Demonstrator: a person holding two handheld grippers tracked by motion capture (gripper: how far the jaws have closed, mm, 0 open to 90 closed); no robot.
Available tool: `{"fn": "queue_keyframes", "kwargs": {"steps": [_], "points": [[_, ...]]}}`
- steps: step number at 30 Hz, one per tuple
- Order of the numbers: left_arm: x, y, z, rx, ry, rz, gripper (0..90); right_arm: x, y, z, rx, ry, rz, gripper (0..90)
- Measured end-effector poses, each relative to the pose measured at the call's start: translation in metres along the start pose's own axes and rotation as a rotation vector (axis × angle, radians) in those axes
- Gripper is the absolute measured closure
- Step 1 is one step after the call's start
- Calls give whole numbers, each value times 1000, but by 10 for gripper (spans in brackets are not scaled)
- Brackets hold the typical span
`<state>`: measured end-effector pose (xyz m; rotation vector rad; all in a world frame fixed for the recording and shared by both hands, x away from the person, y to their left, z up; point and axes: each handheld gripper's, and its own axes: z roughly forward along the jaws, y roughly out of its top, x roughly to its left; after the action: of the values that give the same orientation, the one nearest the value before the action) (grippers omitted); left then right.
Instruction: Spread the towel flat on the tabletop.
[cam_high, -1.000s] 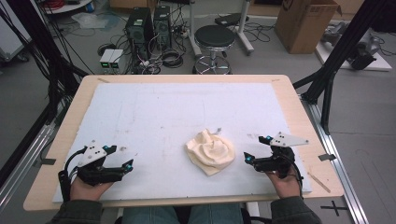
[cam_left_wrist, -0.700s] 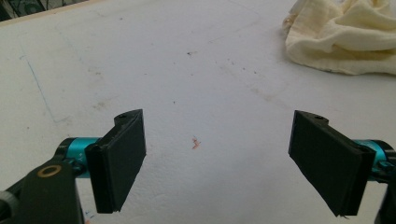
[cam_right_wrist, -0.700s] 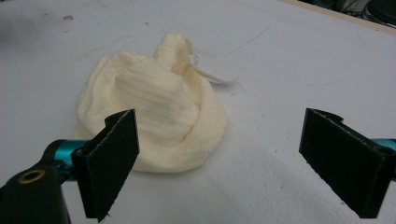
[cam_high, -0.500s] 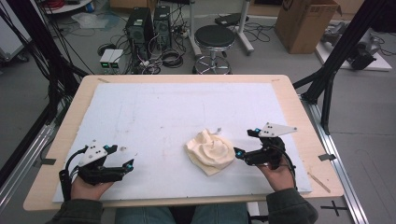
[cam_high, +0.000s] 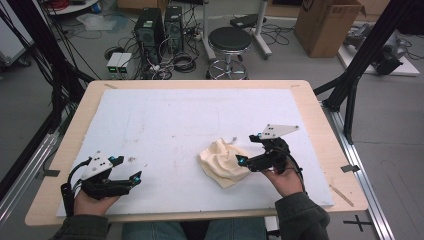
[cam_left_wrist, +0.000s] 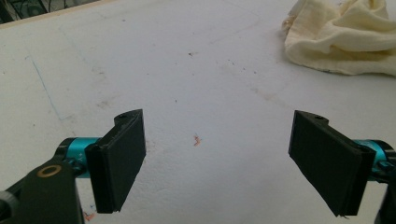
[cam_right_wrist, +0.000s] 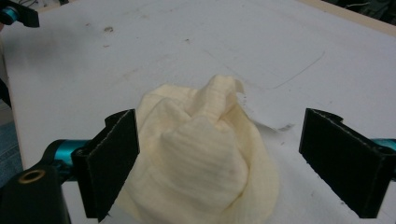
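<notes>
Crumpled cream-yellow ribbed cloth (cam_high: 225, 162) bunched in a heap on white foam board (cam_high: 190, 120) covering light wooden table (cam_high: 70, 130), right of centre, toward the near edge. Right gripper (cam_high: 243, 162) held low, pointing at the cloth's right side, tips at or just over its edge; contact not resolvable from the high view. Jaws spread wide in right gripper view (cam_right_wrist: 219, 168), cloth (cam_right_wrist: 201, 163) sitting between and just ahead of the black pads (cam_right_wrist: 114, 161), left pad close against the fabric, right pad apart from it. Nothing pinched. Left gripper (cam_high: 136, 176) resting near the front-left of the board, well apart from the cloth. Jaws spread wide there too (cam_left_wrist: 217, 158), bare stained board between them, cloth (cam_left_wrist: 341, 37) far off at upper right.
</notes>
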<state>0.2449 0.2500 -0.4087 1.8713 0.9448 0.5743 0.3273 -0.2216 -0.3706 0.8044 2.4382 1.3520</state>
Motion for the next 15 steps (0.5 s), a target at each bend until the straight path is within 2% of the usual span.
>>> {"fn": "queue_keyframes", "kwargs": {"steps": [7,11,12,15], "points": [[0,0,0,3,1,-1,192,6,4,21,63,35,-24,148],[0,0,1,8,-4,6,193,5,0,37,99,78,-3,151],[-1,0,1,7,-5,5,193,5,-2,45,128,81,4,157],[0,0,1,7,-3,8,192,5,-4,53,146,94,9,173]]}}
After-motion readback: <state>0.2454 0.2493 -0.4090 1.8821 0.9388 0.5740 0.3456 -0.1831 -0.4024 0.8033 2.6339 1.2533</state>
